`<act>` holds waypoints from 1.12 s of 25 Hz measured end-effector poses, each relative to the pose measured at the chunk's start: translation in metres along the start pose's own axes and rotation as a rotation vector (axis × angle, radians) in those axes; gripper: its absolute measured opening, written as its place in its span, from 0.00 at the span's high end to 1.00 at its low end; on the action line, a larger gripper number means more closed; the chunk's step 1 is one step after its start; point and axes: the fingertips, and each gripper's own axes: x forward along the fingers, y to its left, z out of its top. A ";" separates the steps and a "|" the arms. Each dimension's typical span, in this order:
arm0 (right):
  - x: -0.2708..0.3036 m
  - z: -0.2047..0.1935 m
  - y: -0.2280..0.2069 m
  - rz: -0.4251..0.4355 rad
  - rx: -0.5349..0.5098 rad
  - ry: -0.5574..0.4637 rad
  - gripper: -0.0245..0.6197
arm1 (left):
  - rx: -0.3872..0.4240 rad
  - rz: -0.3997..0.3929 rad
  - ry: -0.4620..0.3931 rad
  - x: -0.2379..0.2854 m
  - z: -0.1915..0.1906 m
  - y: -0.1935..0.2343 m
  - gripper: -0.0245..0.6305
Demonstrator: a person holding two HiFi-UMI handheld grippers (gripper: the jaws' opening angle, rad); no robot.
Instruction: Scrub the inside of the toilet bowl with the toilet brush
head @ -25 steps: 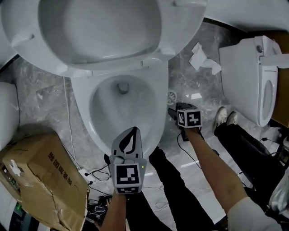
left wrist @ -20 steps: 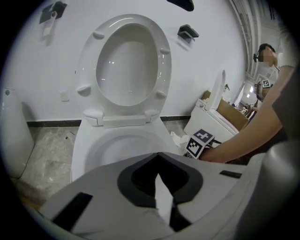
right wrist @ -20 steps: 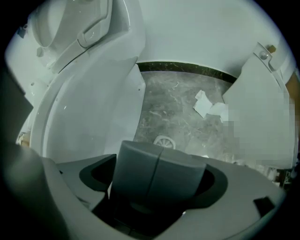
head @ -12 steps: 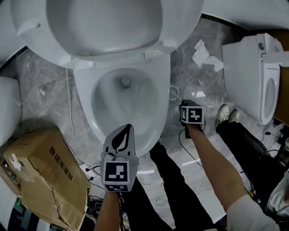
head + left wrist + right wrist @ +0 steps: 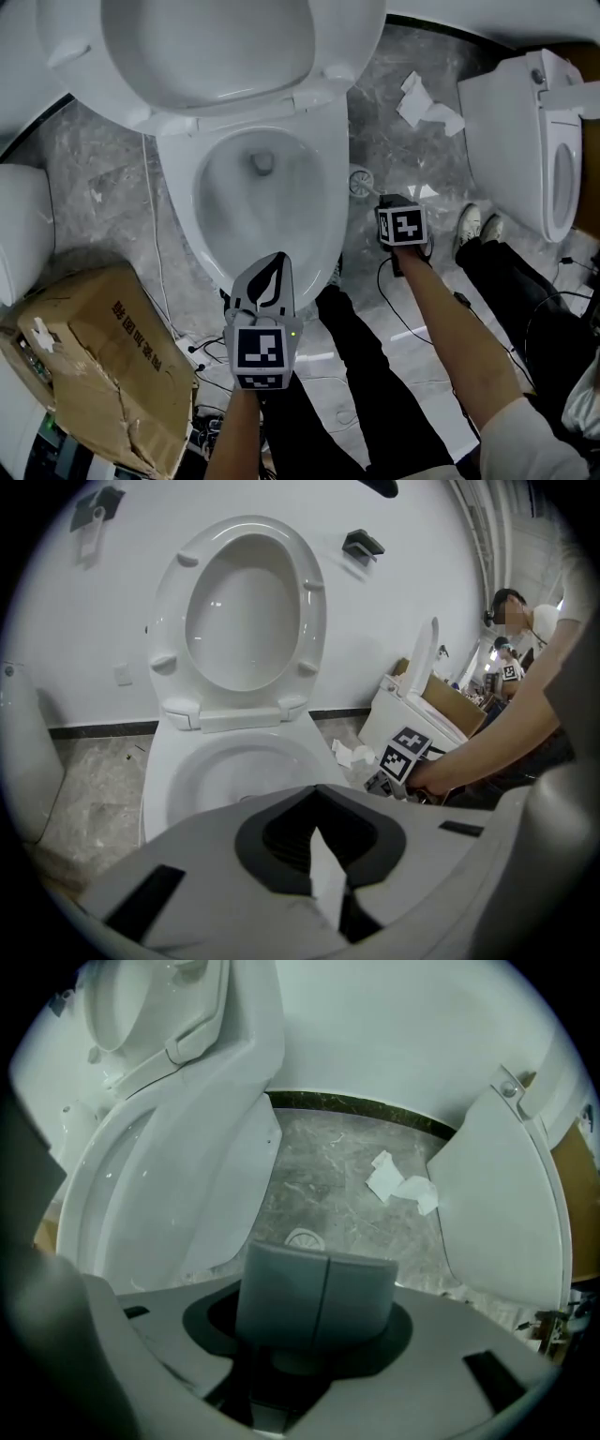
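- Brush location: the only likely candidate for the toilet brush is a small round white spoked piece [image 5: 302,1238] on the floor. It shows just past the fingertips of the right gripper [image 5: 325,1262], a little toward the toilet bowl [image 5: 330,202] from them.
- Right fingers: they point steeply down at the floor beside the bowl's outer wall. The jaws have just been closing, and the pads meet along a thin seam. No handle shows between them, so a hold cannot be confirmed.
- Long axis: the piece is seen end-on as a disc, so it probably stands upright, its axis running roughly along the fingers rather than across them.
- Left fingers: the left gripper [image 5: 270,277] has its jaws together with nothing between them, aimed down and forward at the bowl's near rim. The bowl opening lies straight ahead of its tips, and the spoked piece is well off to their right.
- Nearer hand: the right, by far. The coming move likely turns on whether the handle is actually caught. If it is, the brush must go leftward from these fingers, over the rim and into the bowl.
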 end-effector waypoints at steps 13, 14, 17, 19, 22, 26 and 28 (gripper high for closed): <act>-0.116 -0.014 0.014 0.000 0.070 -0.079 0.60 | -0.118 0.084 -0.102 -0.068 0.042 -0.013 0.92; -0.126 -0.014 0.020 0.003 0.049 -0.093 0.60 | -0.129 0.101 -0.103 -0.075 0.044 -0.013 0.92; -0.167 -0.033 0.038 0.022 -0.018 -0.117 0.60 | -0.163 0.126 -0.074 -0.112 0.041 -0.023 0.92; -0.198 -0.044 0.045 0.034 -0.029 -0.137 0.60 | -0.185 0.134 -0.080 -0.139 0.049 -0.030 0.92; -0.255 -0.042 0.052 0.054 0.053 -0.196 0.60 | -0.212 0.176 -0.130 -0.174 0.075 -0.032 0.92; -0.332 -0.039 0.057 0.071 0.137 -0.315 0.60 | -0.274 0.255 -0.174 -0.207 0.098 -0.033 0.92; -0.367 -0.048 0.064 0.081 0.149 -0.372 0.60 | -0.290 0.268 -0.143 -0.221 0.096 -0.041 0.92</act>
